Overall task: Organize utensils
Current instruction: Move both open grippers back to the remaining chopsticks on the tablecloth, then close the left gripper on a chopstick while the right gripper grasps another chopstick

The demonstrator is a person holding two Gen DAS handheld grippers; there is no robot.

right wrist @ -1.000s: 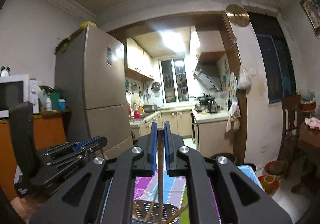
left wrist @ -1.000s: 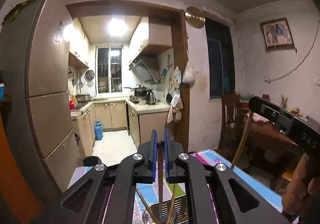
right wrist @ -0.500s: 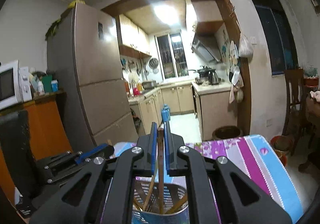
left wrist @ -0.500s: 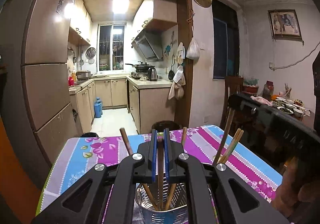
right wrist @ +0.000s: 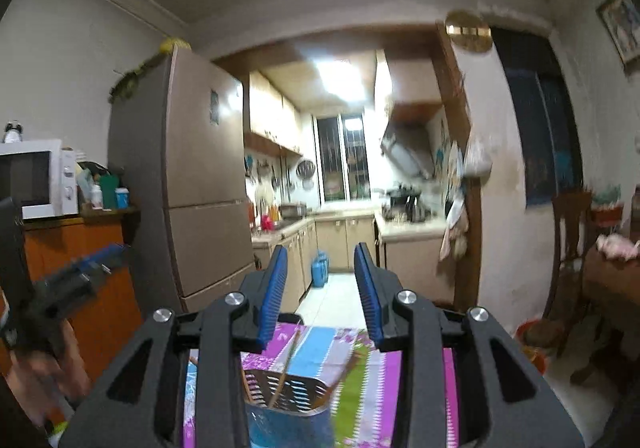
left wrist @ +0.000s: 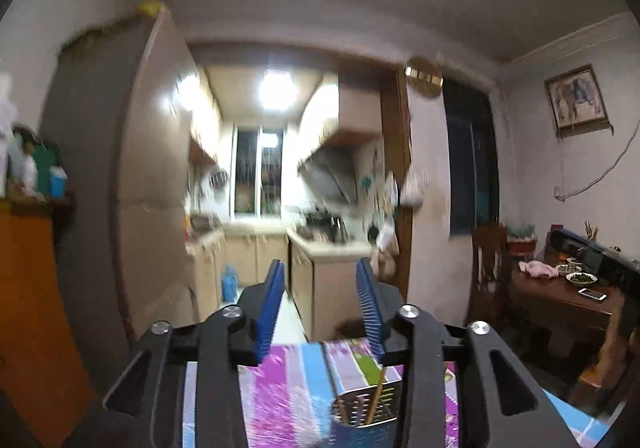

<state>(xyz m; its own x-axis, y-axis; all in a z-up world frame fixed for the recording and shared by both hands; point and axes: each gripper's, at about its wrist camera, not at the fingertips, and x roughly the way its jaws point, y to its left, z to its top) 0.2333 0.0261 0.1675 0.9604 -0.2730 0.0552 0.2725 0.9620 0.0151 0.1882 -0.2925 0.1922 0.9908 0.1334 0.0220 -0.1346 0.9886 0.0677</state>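
A perforated metal utensil holder (right wrist: pixel 286 392) with several wooden chopsticks (right wrist: pixel 289 364) in it stands on the striped tablecloth (right wrist: pixel 360 388), just below my right gripper (right wrist: pixel 321 288). My right gripper is open and empty above it. In the left wrist view the holder (left wrist: pixel 366 404) sits low and right of centre, with chopsticks (left wrist: pixel 376 396) in it. My left gripper (left wrist: pixel 320 304) is open and empty above the table. The left gripper also shows at the left edge of the right wrist view (right wrist: pixel 76 280).
The tablecloth (left wrist: pixel 288 388) is pink, blue and green. A fridge (right wrist: pixel 192 183) and an orange cabinet with a microwave (right wrist: pixel 36 177) stand to the left. A dark wooden table with dishes (left wrist: pixel 568 288) and a chair (left wrist: pixel 488 272) are to the right. The kitchen lies ahead.
Both grippers have opened and let go of their chopsticks, which now stand in the holder. Both grippers have lifted and tilted up, the left one shifting left of the holder.
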